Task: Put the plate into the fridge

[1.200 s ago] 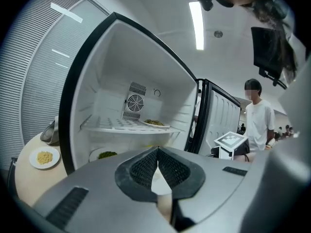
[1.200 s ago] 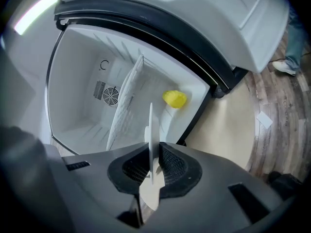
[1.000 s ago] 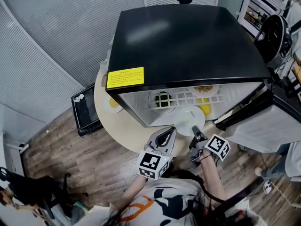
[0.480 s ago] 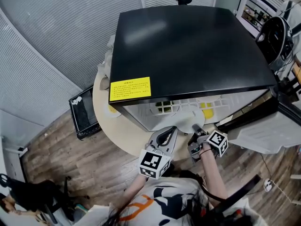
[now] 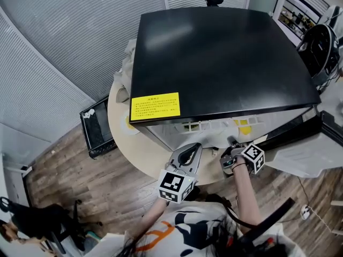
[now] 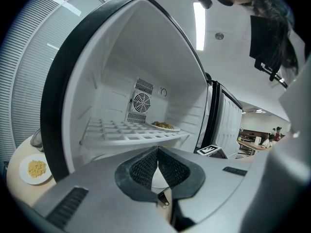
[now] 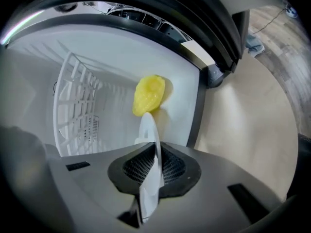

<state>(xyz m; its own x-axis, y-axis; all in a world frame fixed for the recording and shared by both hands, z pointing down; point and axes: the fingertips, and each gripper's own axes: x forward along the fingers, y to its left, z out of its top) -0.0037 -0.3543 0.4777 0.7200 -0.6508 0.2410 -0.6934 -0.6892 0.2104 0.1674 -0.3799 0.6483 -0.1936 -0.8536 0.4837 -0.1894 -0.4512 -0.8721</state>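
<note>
The white plate (image 7: 149, 144) stands edge-on between the jaws of my right gripper (image 7: 151, 154), which is shut on its rim. Its far edge reaches into the open fridge (image 5: 214, 58), low down next to a yellow corn-like item (image 7: 148, 95). In the head view the fridge's black top hides the plate, and my right gripper (image 5: 231, 143) sits at the fridge's front opening. My left gripper (image 5: 192, 153) hangs just left of it, shut with nothing between its jaws (image 6: 158, 152).
A white wire shelf (image 6: 131, 135) inside carries a plate of food (image 6: 164, 125). The fridge stands on a round beige table (image 5: 134, 154) with a small plate of yellow food (image 6: 35, 169) to its left. The fridge door (image 5: 305, 135) hangs open on the right. A black box (image 5: 96, 127) lies on the floor.
My right gripper has carried the plate forward into the fridge opening, and the plate has slipped out of sight under the black top in the head view. The left gripper has barely moved.
</note>
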